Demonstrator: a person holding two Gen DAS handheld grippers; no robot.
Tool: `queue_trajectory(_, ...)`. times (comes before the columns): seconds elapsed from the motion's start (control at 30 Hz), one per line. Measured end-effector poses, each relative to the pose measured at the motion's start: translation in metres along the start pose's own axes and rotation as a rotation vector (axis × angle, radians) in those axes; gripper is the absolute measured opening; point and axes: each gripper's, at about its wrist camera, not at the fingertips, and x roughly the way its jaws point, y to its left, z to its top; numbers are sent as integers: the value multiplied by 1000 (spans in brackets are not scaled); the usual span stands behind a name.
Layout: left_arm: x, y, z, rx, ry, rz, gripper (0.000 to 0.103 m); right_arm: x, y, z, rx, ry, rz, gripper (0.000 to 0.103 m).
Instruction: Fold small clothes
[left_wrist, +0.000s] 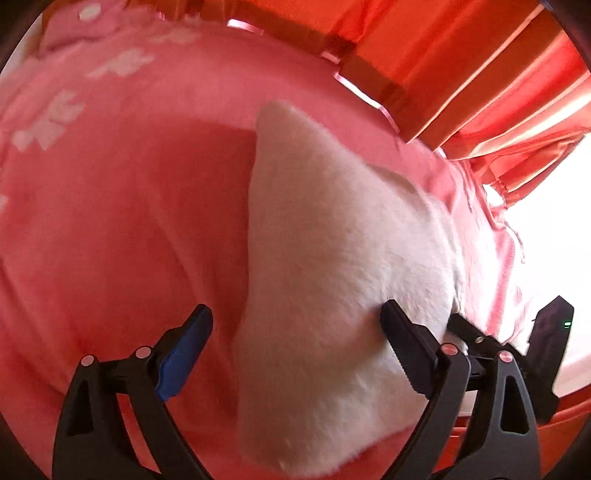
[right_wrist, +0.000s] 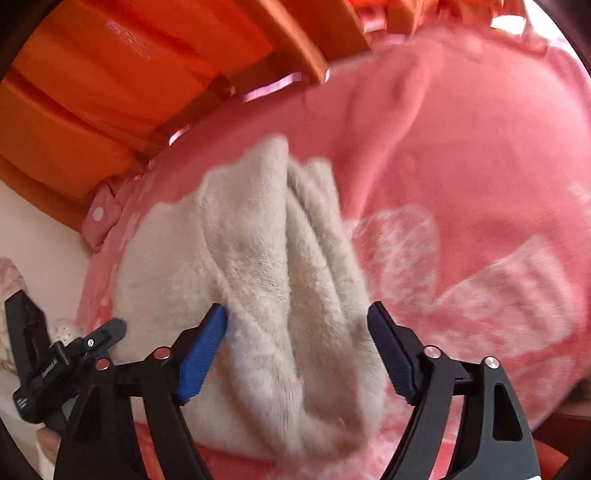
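Note:
A small white fleecy garment (left_wrist: 332, 266) lies on a pink blanket (left_wrist: 129, 221). In the left wrist view my left gripper (left_wrist: 295, 350) is open, its fingers spread either side of the garment's near edge. In the right wrist view the same white garment (right_wrist: 266, 266) lies bunched in folds. My right gripper (right_wrist: 295, 354) is open with the cloth between its blue-padded fingers (right_wrist: 201, 354). The right gripper also shows in the left wrist view (left_wrist: 517, 347), at the garment's right edge. The left gripper shows in the right wrist view (right_wrist: 66, 350), at the left.
The pink blanket (right_wrist: 480, 166) has white printed shapes. Orange curtains (left_wrist: 461, 74) hang behind the surface, also in the right wrist view (right_wrist: 110, 92). A pink snap-buttoned cloth edge (right_wrist: 101, 218) lies at the left. Bright light comes from the window side (left_wrist: 554, 221).

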Motion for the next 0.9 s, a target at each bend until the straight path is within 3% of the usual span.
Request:
queue_trajectory(0.13,26,5,3,-21,33,-70,98,19,2,-2,26,2,44,94)
queue_trajectory(0.23,38,11,4,-77,57,-155,98,22,9,-1,15,8,32,90)
queue_trajectory(0.3,39,2,6,-58,95,-213,83,20,17,2,-3,10,38,59)
queue_trajectory(0.33,34,-3,7,-41,87,-193,79,15,22,3,-14,2,30,50)
queue_trajectory(0.37,29,-8,9,-11,82,-191,69,10,26,4,-21,-8,20,38)
queue_trajectory(0.4,21,-15,11,27,70,-195,60,-1,34,6,-37,-31,14,31)
queue_trajectory(0.47,2,-24,18,71,48,-225,53,-18,50,10,-65,-75,33,27)
queue_trajectory(0.63,-75,-51,52,193,-91,-334,50,-84,117,29,-194,-254,91,23)
queue_trajectory(0.77,-153,-68,90,302,-264,-398,50,-136,174,48,-299,-421,154,23)
queue_trajectory(0.9,-194,-63,127,324,-392,-403,53,-142,211,75,-339,-484,208,24)
